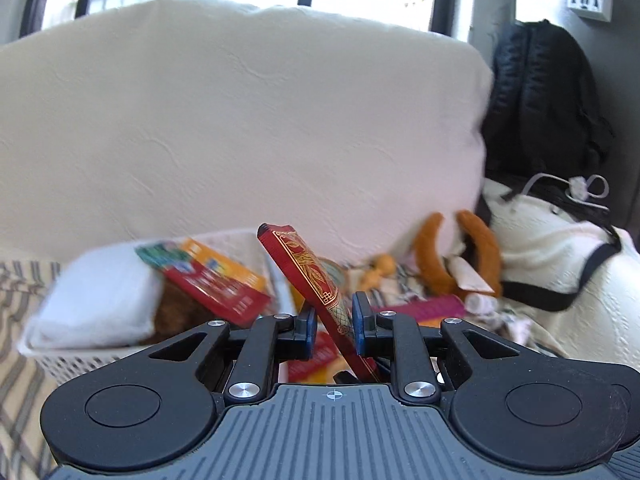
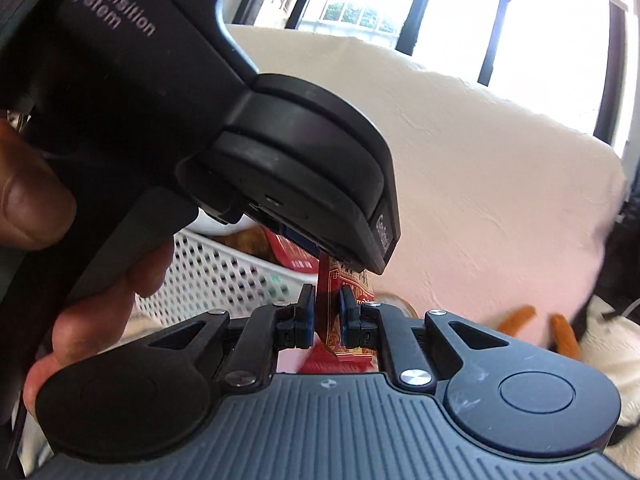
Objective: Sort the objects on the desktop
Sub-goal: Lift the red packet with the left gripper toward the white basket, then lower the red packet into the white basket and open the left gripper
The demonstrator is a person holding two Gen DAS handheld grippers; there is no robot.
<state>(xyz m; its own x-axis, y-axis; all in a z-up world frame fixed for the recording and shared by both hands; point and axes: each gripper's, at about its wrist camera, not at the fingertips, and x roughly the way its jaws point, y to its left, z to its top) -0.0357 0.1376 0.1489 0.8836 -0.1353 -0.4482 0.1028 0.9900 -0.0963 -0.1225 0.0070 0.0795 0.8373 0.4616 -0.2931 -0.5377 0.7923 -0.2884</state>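
Observation:
A flat red envelope with gold patterns [image 1: 316, 280] stands tilted between the fingers of my left gripper [image 1: 334, 326], which is shut on its lower end. It also shows in the right wrist view [image 2: 330, 312], hanging between the fingers of my right gripper [image 2: 327, 312], which stand on either side of it with a small gap on the right. The left gripper's black body [image 2: 280, 152] fills the upper left of that view, held by a hand. A white perforated basket [image 1: 80, 360] with a white cloth and red and orange packets [image 1: 216, 276] sits below left.
A large cream cushion [image 1: 240, 120] stands behind. Orange plush pieces [image 1: 480, 248], a pink card [image 1: 424, 306] and other small things lie to the right. A black backpack [image 1: 544, 100] and a cream bag with black straps [image 1: 560, 248] sit at far right. Striped fabric [image 1: 16, 280] lies at left.

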